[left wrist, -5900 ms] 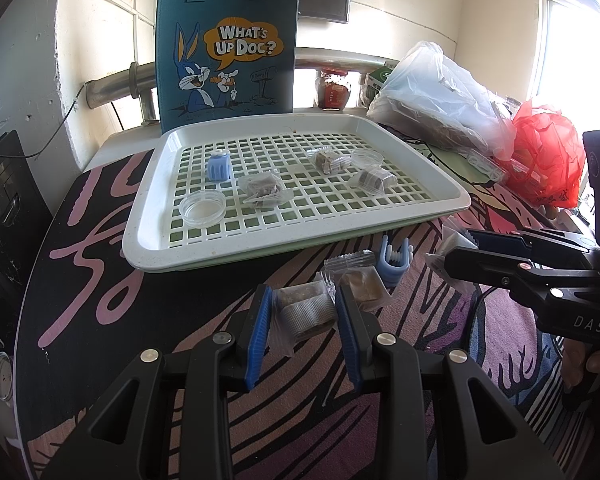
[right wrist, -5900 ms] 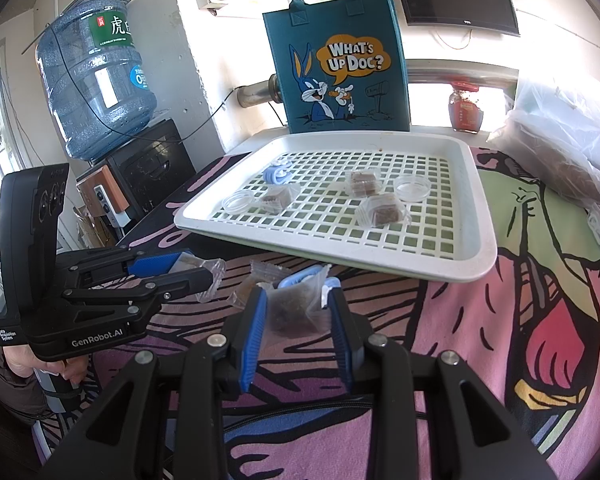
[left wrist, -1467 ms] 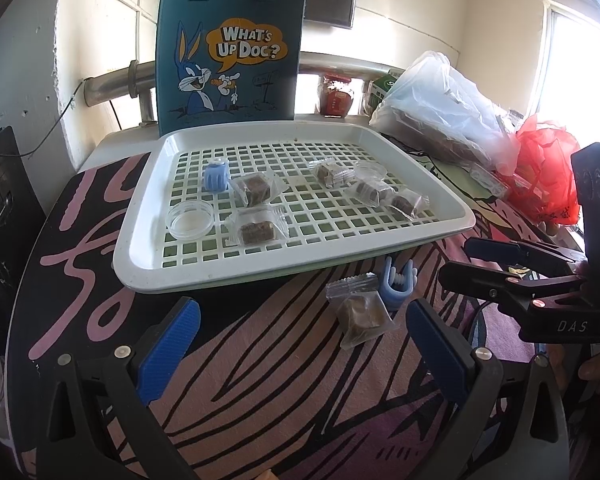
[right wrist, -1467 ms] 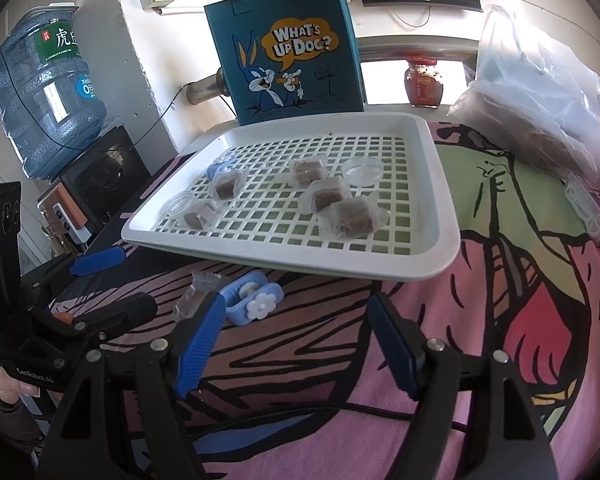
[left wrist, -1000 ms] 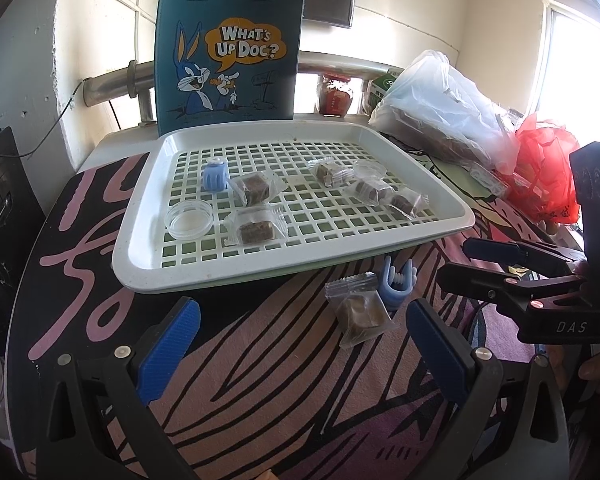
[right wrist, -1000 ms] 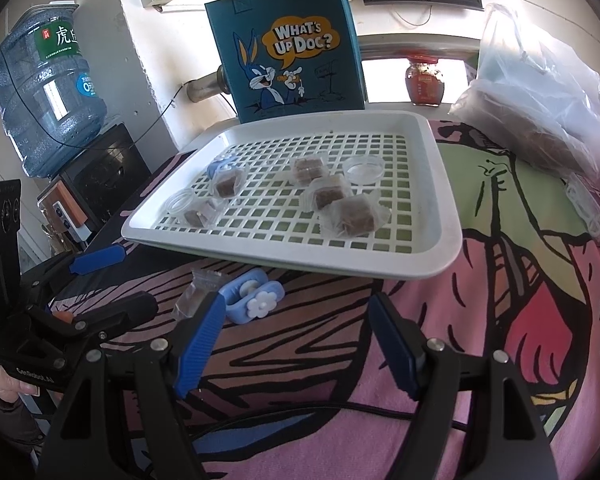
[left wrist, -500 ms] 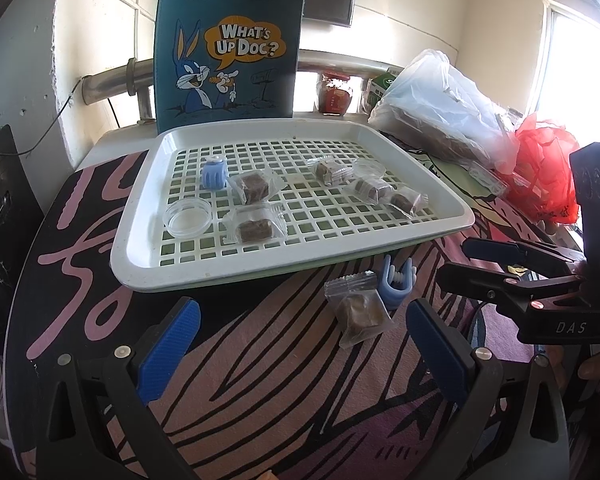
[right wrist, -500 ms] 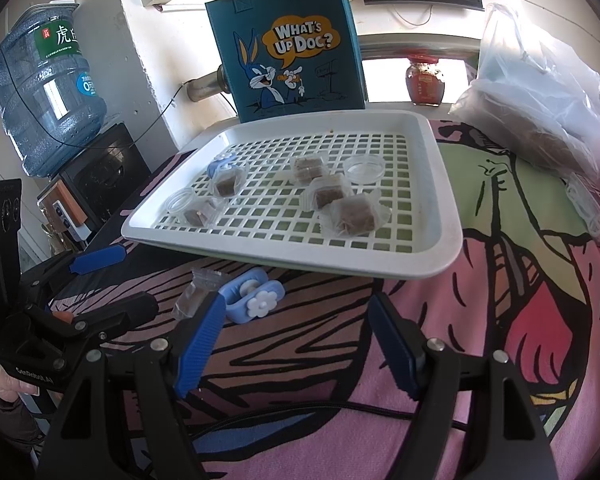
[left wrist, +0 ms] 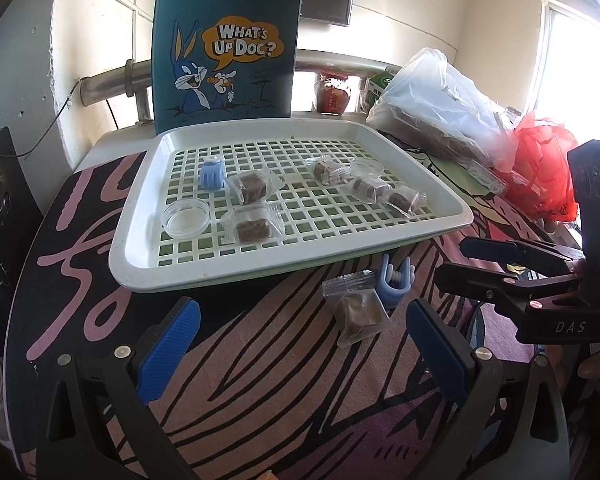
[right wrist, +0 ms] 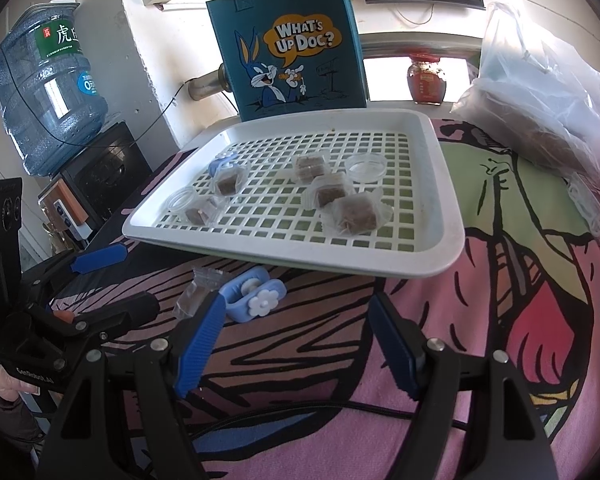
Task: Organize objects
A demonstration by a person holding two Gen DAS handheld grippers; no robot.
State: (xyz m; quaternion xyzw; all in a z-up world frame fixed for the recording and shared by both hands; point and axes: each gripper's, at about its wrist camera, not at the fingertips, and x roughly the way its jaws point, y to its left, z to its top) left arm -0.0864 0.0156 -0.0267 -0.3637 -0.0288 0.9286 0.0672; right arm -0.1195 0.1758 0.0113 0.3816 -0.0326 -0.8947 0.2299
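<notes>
Lying loose: wrapped brown snack packet (left wrist: pixel 358 312) on the patterned tablecloth (left wrist: pixel 260 360), just ahead of the left gripper (left wrist: pixel 304 344) and right of its midline, touching neither finger.
Beside it: blue clip (left wrist: pixel 394 282) with a white flower, just past the packet; from the right wrist it sits just ahead of the right gripper's (right wrist: pixel 296 340) left finger, outside the gap.
Left gripper: jaws spread wide, nothing between them, holding nothing.
Right gripper: jaws well apart, empty, only cloth between the blue pads.
Change: nearly six seconds ago each gripper was clamped on a packet; now both are open and both packets are in the tray. Over the last second and a half nothing has shifted.
Tray: white slotted tray (left wrist: pixel 140 240) farther ahead of both grippers, holding five wrapped brown packets, two clear round lids (left wrist: pixel 186 218) and a second blue clip (left wrist: pixel 212 174).
Beyond the tray: teal cartoon tote bag (left wrist: pixel 224 48) upright at its far edge.
Right side: clear plastic bag (left wrist: pixel 440 100) and red bag (left wrist: pixel 540 160).
Left side: water bottle (right wrist: pixel 46 88).
In the way: nothing between either gripper and the loose packet.
</notes>
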